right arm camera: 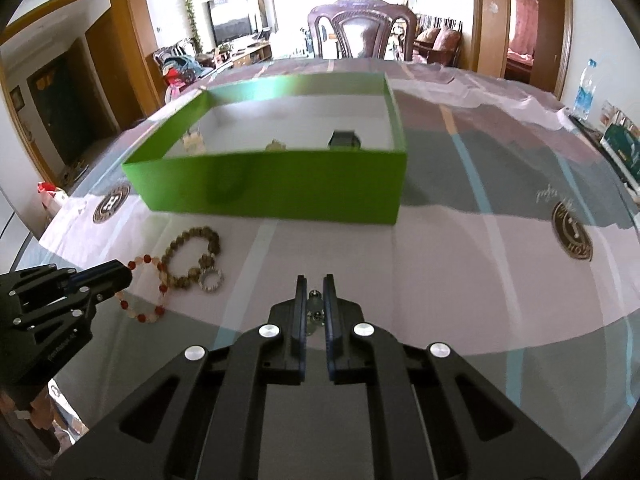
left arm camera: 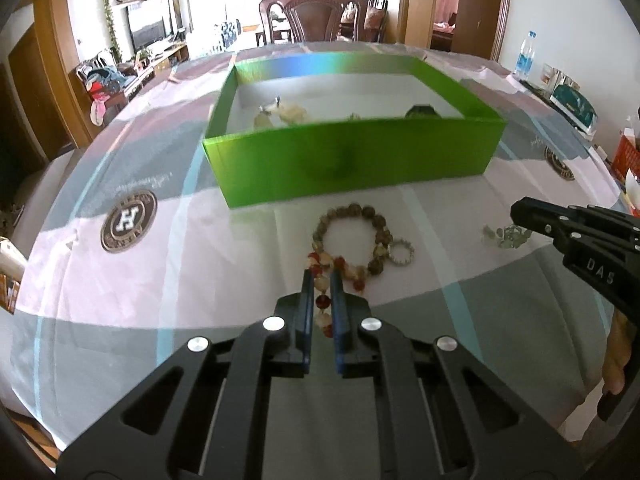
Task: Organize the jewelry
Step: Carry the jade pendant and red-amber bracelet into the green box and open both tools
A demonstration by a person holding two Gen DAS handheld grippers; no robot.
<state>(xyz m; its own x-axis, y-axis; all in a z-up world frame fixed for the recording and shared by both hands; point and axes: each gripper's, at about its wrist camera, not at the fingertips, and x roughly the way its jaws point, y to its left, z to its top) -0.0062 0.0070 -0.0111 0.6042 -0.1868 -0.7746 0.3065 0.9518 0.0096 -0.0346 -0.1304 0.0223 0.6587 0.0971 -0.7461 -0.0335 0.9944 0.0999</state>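
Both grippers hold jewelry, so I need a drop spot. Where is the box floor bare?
Inside the green box, the floor is bare along the far wall. Crowded near the front wall: pale beads left, dark item right.

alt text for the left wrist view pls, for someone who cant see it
The left gripper is shut on a red and cream bead bracelet lying on a pale tablecloth, beside a brown bead bracelet and a small pale ring. Behind them stands an open green box with jewelry inside; the right gripper reaches in from the right edge.
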